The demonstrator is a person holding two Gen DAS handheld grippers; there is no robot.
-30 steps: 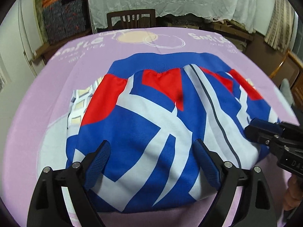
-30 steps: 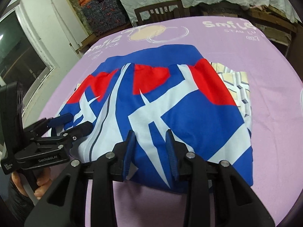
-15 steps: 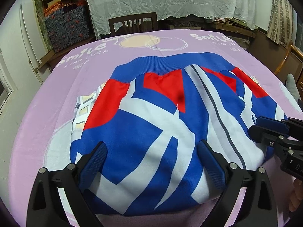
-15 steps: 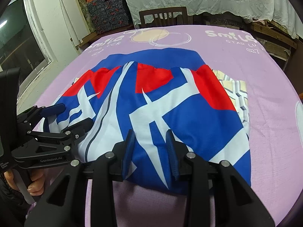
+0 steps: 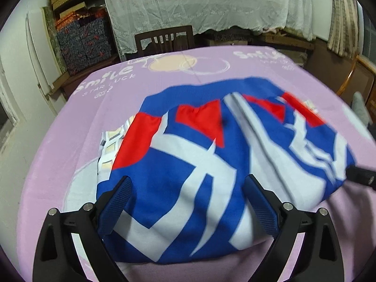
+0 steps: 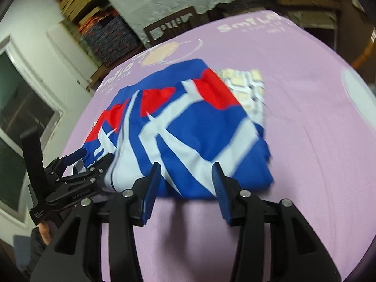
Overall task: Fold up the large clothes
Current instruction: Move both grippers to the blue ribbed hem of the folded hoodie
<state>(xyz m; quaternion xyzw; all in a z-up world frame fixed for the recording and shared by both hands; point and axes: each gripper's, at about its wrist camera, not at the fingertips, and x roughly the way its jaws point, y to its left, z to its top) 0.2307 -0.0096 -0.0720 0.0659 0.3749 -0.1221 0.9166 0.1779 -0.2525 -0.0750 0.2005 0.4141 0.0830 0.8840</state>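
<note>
A folded blue, red and white garment [image 5: 199, 164] lies on the purple tablecloth [image 5: 70, 122]; it also shows in the right wrist view [image 6: 188, 136]. A white patterned cloth [image 6: 246, 82] peeks out from under its far edge. My left gripper [image 5: 188, 202] is open, its fingers straddling the garment's near edge. It shows in the right wrist view [image 6: 89, 162] at the garment's left corner. My right gripper [image 6: 185, 190] is open and empty, just in front of the garment's near edge. One black fingertip of it shows in the left wrist view [image 5: 359, 176].
A wooden chair [image 5: 164, 40] stands at the table's far edge. Stacked boxes and fabric [image 5: 80, 37] stand at the back left, a white lace cover [image 5: 211, 2] behind. A window [image 6: 18, 117] is at the left.
My right gripper has opened, let go of the garment's near edge and pulled back toward me. The garment has settled. My left gripper stays open at the near edge.
</note>
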